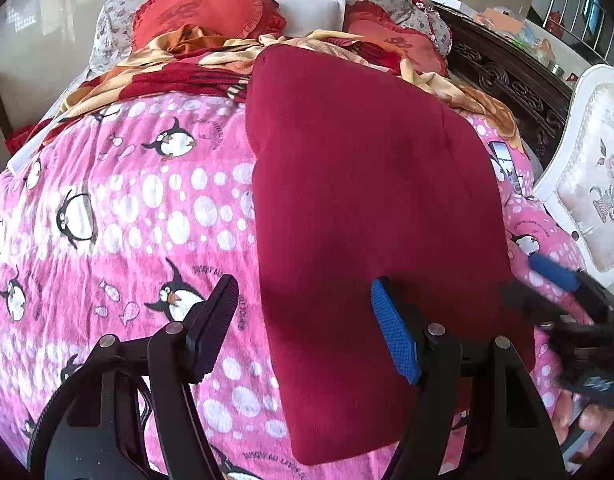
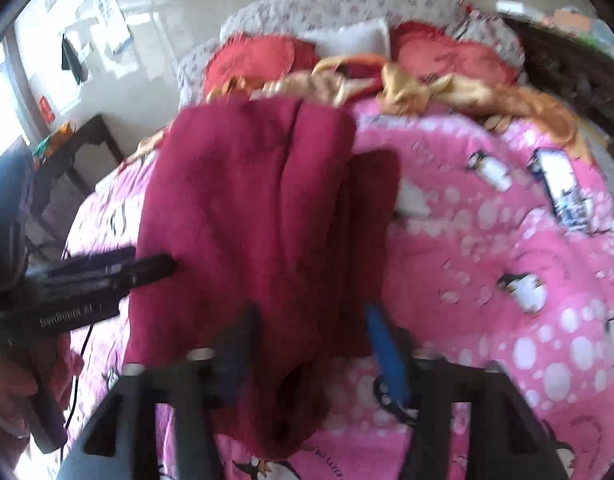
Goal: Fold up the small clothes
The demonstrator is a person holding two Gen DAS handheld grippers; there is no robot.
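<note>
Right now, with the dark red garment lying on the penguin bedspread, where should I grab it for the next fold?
Probably the near corners of the dark red garment: it lies fairly flat as a long panel running away across the pink bedspread, its near hem closest to both grippers. Come in low from the near side with the left gripper and right gripper, both open, and slide one finger under the hem.

The garment (image 1: 371,220) lies flat on the bedspread (image 1: 127,220), running from near to far. Beyond its far end a rumpled blanket (image 1: 155,68) crosses the bed, with cushions (image 1: 203,10) and pillows (image 1: 307,8) behind it. A phone (image 1: 507,168) lies just right of the garment. A chair (image 1: 591,184) stands at the far right.
</note>
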